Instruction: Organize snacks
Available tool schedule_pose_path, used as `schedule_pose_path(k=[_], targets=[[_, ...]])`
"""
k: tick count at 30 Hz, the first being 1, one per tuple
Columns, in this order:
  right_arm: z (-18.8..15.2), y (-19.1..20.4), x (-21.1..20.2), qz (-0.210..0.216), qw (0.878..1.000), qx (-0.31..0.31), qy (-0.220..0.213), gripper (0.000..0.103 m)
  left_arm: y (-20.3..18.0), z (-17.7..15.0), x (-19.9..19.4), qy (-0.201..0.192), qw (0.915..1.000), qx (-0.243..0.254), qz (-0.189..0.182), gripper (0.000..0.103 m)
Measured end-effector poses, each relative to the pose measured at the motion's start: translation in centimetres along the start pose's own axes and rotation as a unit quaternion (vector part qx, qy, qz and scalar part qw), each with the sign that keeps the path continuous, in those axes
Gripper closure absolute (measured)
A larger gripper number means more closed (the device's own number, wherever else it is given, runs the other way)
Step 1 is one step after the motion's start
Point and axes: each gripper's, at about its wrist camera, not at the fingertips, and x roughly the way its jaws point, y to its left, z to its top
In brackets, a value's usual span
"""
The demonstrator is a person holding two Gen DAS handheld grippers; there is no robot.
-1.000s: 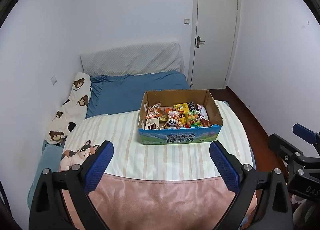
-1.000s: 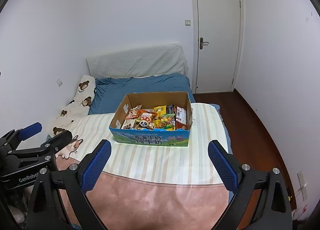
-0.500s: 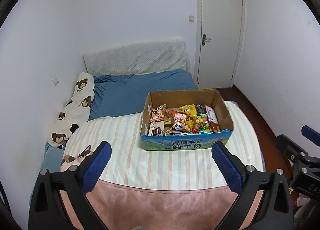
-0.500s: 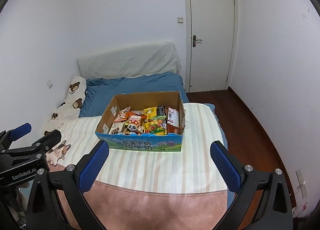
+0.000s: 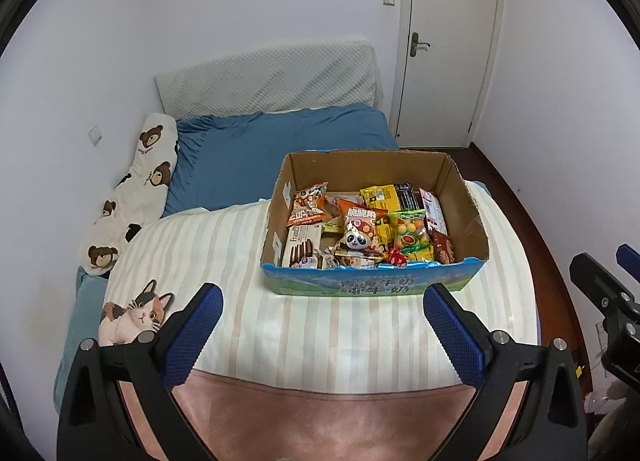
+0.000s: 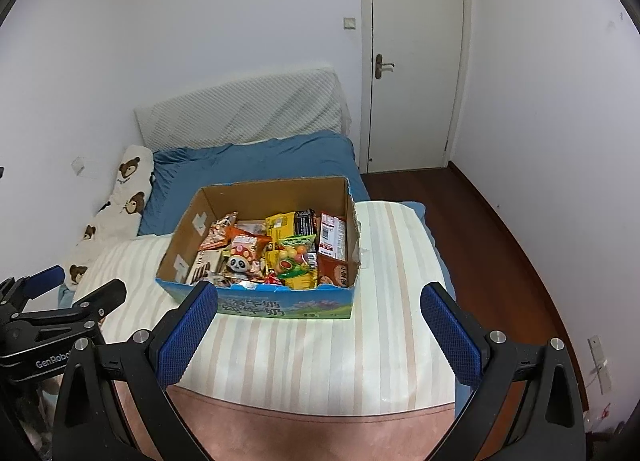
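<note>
An open cardboard box (image 5: 464,201) with a blue printed front stands on the striped blanket, filled with several snack packets. Among them are a panda packet (image 5: 356,239), a green fruit-candy packet (image 5: 408,229) and an orange packet (image 5: 308,209). My left gripper (image 5: 320,297) hovers in front of the box, open, nothing between its blue pads. My right gripper (image 6: 319,291) is also open and empty, just short of the box (image 6: 256,197) front. Each gripper shows at the edge of the other's view, the right one (image 5: 600,289) and the left one (image 6: 60,313).
The box sits on a bed with a cream striped blanket (image 5: 224,253), a pink blanket (image 5: 320,421) nearest me and a blue sheet (image 5: 256,157) behind. A bear-print pillow (image 5: 136,189) lies along the left wall. A shut white door (image 6: 416,61) and dark wooden floor (image 6: 480,229) are to the right.
Both grippers have come closer to the box and lower over the bed; the box looks larger in both views. Nothing has been picked up.
</note>
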Motion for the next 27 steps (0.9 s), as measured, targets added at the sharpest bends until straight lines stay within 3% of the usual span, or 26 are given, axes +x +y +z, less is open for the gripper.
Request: schedule_pose_path(k=[9, 27], targets=[[-0.1, -0.2, 2.1, -0.005, 1.000, 0.005, 0.012, 0.000, -0.7, 0.4, 0.8, 0.007, 0.9999, 0.006, -0.005, 0.000], [0.5, 0.2, 1.4, -0.014, 1.000, -0.001, 0.001, 0.000, -0.5, 0.8, 0.9, 0.005, 0.9999, -0.002, -0.016, 0.000]])
